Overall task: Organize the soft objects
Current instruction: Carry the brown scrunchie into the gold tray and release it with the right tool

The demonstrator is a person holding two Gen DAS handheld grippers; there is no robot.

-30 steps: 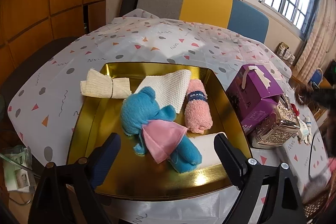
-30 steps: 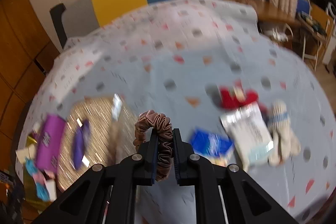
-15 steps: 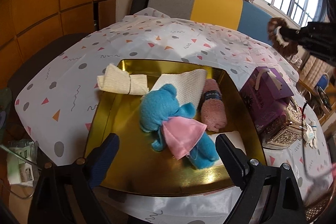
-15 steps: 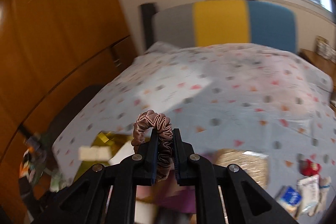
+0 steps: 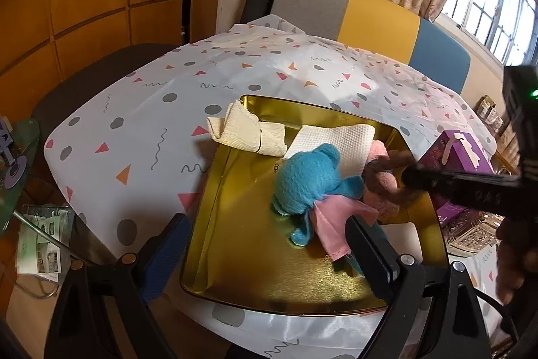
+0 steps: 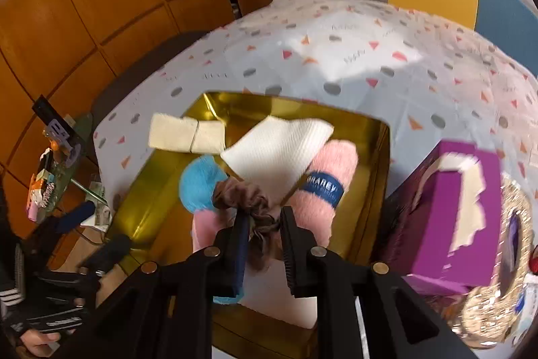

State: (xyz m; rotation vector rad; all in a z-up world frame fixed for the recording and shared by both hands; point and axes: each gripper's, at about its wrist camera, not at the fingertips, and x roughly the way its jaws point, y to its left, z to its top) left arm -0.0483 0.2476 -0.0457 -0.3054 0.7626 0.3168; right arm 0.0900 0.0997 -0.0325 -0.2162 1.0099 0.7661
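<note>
The brown scrunchie (image 6: 250, 207) hangs between the fingers of the right gripper (image 6: 265, 224), over the gold tray (image 6: 148, 187) above the blue plush toy (image 6: 198, 187) and pink rolled towel (image 6: 331, 177). Its jaws are opening, and the pads seem no longer to squeeze it. The left gripper (image 5: 265, 253) stands wide open and empty over the tray's near edge

A blue band (image 6: 321, 189) around the rolled pink towel (image 6: 331, 177) reads "GRAREY"; the smaller line beneath is too blurred to read.

Right claw (image 6: 264, 236) with brown scrunchie (image 6: 247, 199), formerly over bare tablecloth, now above gold tray (image 6: 158, 177), jaws opening.
</note>
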